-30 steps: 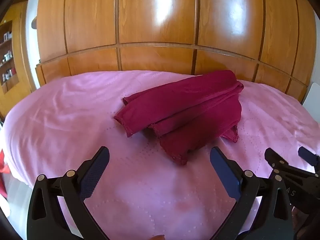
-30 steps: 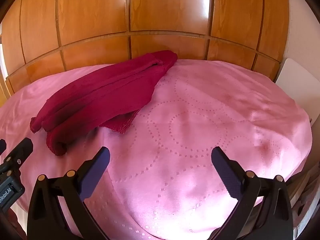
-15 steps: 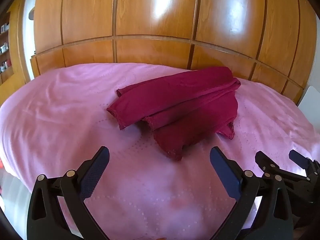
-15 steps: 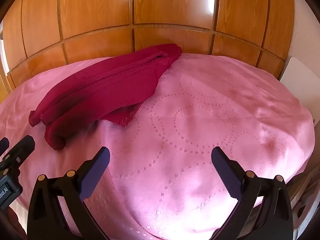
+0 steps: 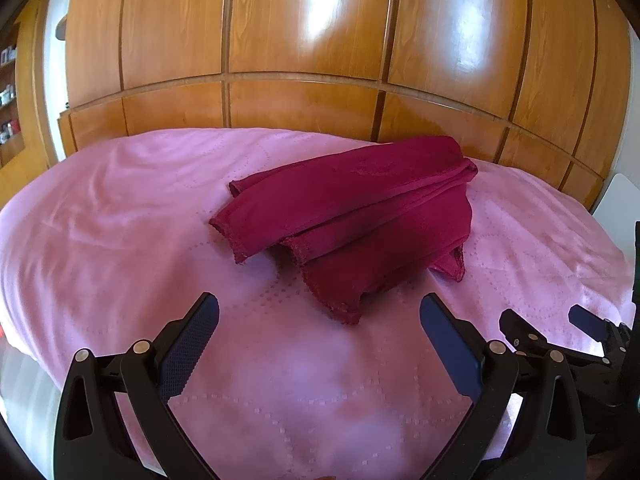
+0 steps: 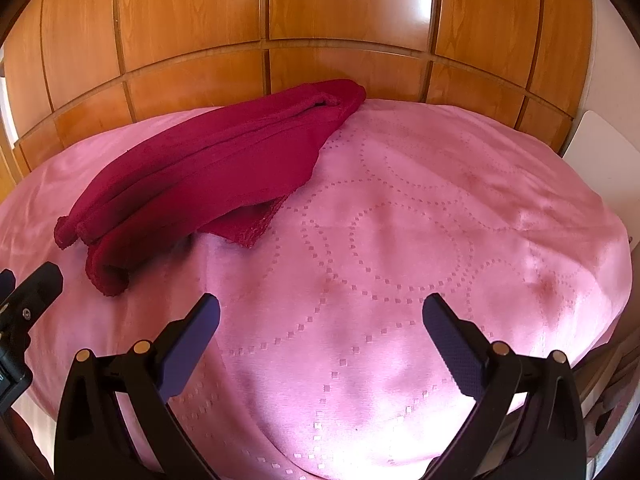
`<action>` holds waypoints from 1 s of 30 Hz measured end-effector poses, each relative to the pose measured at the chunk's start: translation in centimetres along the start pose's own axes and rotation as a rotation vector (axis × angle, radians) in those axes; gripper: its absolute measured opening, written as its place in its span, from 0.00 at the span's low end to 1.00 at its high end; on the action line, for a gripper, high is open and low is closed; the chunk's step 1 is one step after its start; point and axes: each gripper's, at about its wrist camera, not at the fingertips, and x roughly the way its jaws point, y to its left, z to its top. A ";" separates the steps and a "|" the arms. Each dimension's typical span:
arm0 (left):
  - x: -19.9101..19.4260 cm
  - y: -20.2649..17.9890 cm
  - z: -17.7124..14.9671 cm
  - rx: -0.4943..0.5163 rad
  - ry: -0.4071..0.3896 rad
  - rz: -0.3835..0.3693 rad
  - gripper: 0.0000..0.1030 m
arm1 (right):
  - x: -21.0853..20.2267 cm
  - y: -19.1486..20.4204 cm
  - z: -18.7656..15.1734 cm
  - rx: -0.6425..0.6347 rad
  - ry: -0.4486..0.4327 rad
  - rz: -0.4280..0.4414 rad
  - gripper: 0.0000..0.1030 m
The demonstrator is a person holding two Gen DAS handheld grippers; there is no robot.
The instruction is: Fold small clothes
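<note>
Both wrist views are sitting a bit lower and closer to the bed than a second ago; the garment itself isn't shifting. Dark red garment (image 5: 352, 224) is lying bunched in loose overlapping folds on the pink bedspread (image 5: 120, 240), toward the far edge by the wooden panelled wall (image 5: 304, 40). Type of clothing is hard to make out; the layers are hiding each other, with only hems and one small corner poking out. Left gripper (image 5: 318, 312) is hovering just short of the nearest hem, jaws spread wide, gripping nothing. Right gripper (image 6: 320, 312) is also gaping wide over bare bedspread, garment off to its left. Right gripper's body is getting cut off at the left view's edge.
</note>
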 end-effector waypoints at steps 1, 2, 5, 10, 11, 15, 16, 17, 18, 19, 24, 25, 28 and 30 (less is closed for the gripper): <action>0.0 0.1 0.0 0.001 0.001 0.000 0.97 | 0.0 0.0 0.0 -0.001 0.002 0.000 0.98; 0.1 0.1 0.1 0.001 0.003 -0.001 0.97 | 0.0 0.0 0.0 -0.002 0.003 0.000 0.98; 0.2 0.1 0.1 -0.002 0.010 -0.021 0.97 | 0.0 0.1 0.1 -0.006 0.004 0.007 0.98; 0.2 0.0 0.0 -0.008 0.011 -0.039 0.97 | 0.1 0.1 0.1 -0.008 0.008 0.004 0.98; 0.2 0.0 0.0 -0.008 0.012 -0.039 0.97 | 0.1 0.1 0.1 -0.008 0.009 0.003 0.98; 0.3 0.1 0.0 -0.006 0.012 -0.030 0.97 | 0.2 0.0 0.1 -0.004 0.014 0.005 0.98; 0.3 0.1 -0.1 -0.006 0.012 -0.027 0.97 | 0.3 0.1 0.1 -0.004 0.015 0.005 0.98; 0.3 0.1 -0.1 -0.007 0.012 -0.025 0.97 | 0.3 0.1 0.1 -0.005 0.016 0.005 0.98; 0.4 0.1 -0.1 -0.008 0.013 -0.021 0.97 | 0.3 0.0 0.0 -0.005 0.016 0.003 0.98; 0.4 0.1 -0.1 -0.010 0.014 -0.015 0.97 | 0.3 0.0 0.0 -0.005 0.016 0.002 0.98; 0.4 0.2 -0.1 -0.011 0.013 -0.015 0.97 | 0.2 0.0 0.0 -0.002 0.012 -0.001 0.98; 0.4 0.2 -0.1 -0.011 0.012 -0.015 0.97 | 0.2 0.0 0.0 -0.002 0.008 -0.004 0.98; 0.3 0.2 -0.1 -0.007 0.005 -0.005 0.97 | 0.0 0.0 0.1 -0.002 -0.007 -0.011 0.98; 0.1 0.2 -0.1 -0.009 0.004 0.001 0.97 | -0.1 0.0 0.0 -0.002 -0.008 -0.010 0.98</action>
